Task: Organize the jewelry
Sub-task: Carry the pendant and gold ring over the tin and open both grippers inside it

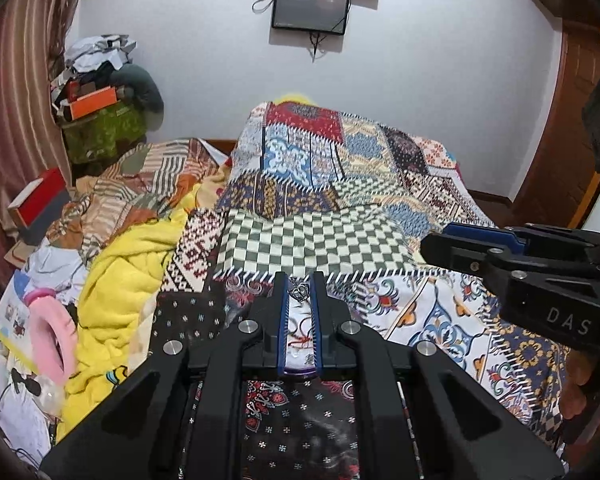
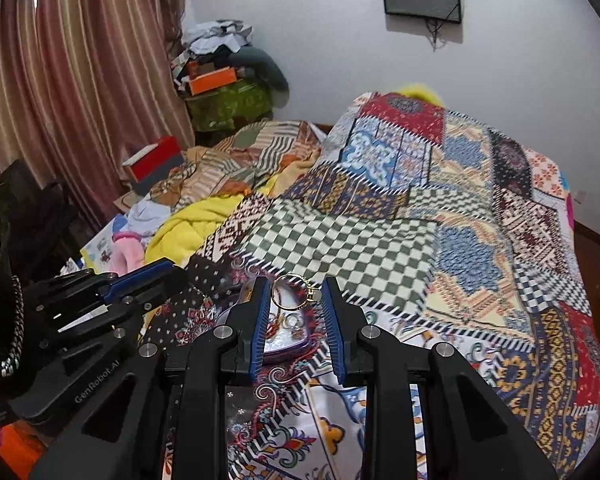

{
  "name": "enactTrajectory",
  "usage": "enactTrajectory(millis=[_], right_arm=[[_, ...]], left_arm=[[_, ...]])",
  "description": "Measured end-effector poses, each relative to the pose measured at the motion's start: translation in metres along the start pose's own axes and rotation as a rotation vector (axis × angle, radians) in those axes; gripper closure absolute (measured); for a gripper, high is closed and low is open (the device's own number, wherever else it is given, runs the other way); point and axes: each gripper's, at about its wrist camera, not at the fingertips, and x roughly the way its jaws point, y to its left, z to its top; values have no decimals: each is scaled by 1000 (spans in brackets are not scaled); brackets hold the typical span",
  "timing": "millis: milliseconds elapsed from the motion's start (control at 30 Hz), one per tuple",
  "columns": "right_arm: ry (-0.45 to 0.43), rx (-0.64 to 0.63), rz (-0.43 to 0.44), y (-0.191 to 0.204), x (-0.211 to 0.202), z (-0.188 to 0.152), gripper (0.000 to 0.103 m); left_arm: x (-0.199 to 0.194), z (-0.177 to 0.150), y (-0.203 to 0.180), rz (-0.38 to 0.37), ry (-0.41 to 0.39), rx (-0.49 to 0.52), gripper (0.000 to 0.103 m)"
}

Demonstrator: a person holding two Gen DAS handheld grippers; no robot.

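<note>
Left claw: your blue pads are nearly together, pinching a small silver crown-shaped ring right at the tips.
Right claw: your pads stand wider apart with a gold ring spanning the gap near the tips; its band reaches toward the left pad and its small setting toward the right one. Contact on both sides looks likely, but you cannot tell for sure from this view.
Tray: a small purple-rimmed jewelry dish lies on the patchwork quilt of the bed, directly under and just behind the right claw's tips, showing in the gap between the pads. At least one small ring seems to lie in it already.
Key relation: the dish sits below both claws. In the left wrist view its rim shows deep between your pads, so that claw hangs over its far edge.
Nearer hand: the right, judging by how squarely the dish sits beneath it.
Next move, as a judgement: lower, then part the pads; the gold ring may roll.
</note>
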Motion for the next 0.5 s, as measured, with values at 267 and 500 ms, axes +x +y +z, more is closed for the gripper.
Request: enactTrajectory(millis=[267,500], right_arm=[[70,8,22,3,34,-6,79],[126,15,30,3,60,-12,79]], left_arm=[[37,-21,6,-46,87,-31,94],[59,-33,9,-66,137,-41,94]])
